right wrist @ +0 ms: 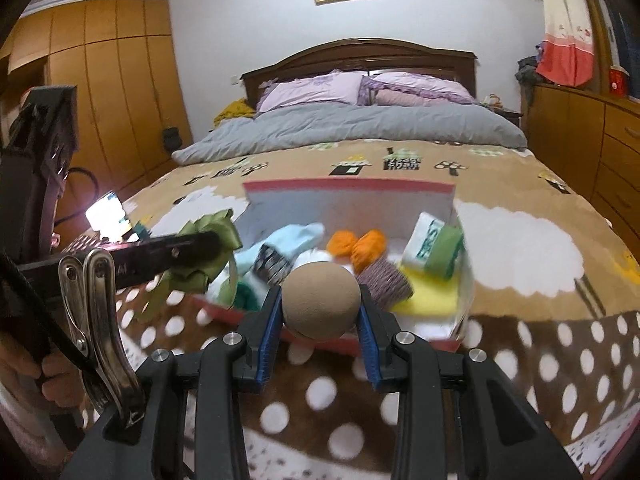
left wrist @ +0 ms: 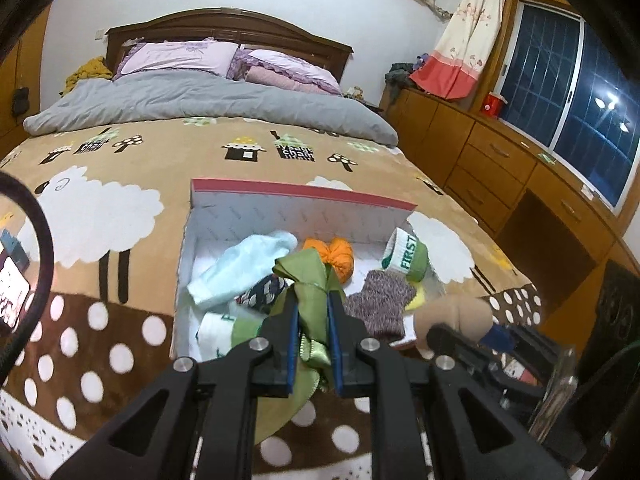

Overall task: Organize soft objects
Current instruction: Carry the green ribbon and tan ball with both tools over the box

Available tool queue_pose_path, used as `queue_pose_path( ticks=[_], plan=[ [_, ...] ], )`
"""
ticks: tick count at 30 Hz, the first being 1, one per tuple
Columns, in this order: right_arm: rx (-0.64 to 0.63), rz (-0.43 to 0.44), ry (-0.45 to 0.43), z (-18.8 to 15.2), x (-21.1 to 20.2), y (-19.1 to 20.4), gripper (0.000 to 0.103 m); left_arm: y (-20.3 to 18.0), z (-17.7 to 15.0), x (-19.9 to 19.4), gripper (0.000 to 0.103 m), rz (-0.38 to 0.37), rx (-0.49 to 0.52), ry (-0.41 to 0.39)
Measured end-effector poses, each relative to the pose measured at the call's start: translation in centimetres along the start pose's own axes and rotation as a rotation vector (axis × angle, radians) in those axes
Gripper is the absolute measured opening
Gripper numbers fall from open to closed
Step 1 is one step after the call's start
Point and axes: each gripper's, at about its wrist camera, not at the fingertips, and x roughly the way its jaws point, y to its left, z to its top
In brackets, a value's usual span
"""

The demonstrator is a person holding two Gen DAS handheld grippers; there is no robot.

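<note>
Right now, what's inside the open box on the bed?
Inside the box: a light blue sock, an orange bundle, a green-and-white FIRST sock, a purple knit piece and a yellow item. The floor beneath them is mostly covered.

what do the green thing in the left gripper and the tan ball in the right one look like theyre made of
The olive-green ribbon looks like satin-type woven fabric: slight sheen, crisp folds, a zigzag-cut end. The tan round ball looks like matte foam or soft rubber: smooth, no shine or weave, though one shallow crease shows in the left wrist view. Neither material is certain from looks alone.
</note>
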Motion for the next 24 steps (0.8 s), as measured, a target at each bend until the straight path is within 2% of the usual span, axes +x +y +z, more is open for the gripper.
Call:
queue_pose_path(
  ticks=[12, 24],
  plan=[
    [0.015, -0.001, -0.031, 2.4, 3.6, -2.0, 0.036, 0.6, -0.8, 4.8, 0.013, 0.024, -0.004, 0.036],
    [0.052, -0.027, 0.028, 1.7, 10.2, -3.3, 0.036, 2.5, -3.1, 8.7, 0.013, 0.019, -0.052, 0.114]
  ],
)
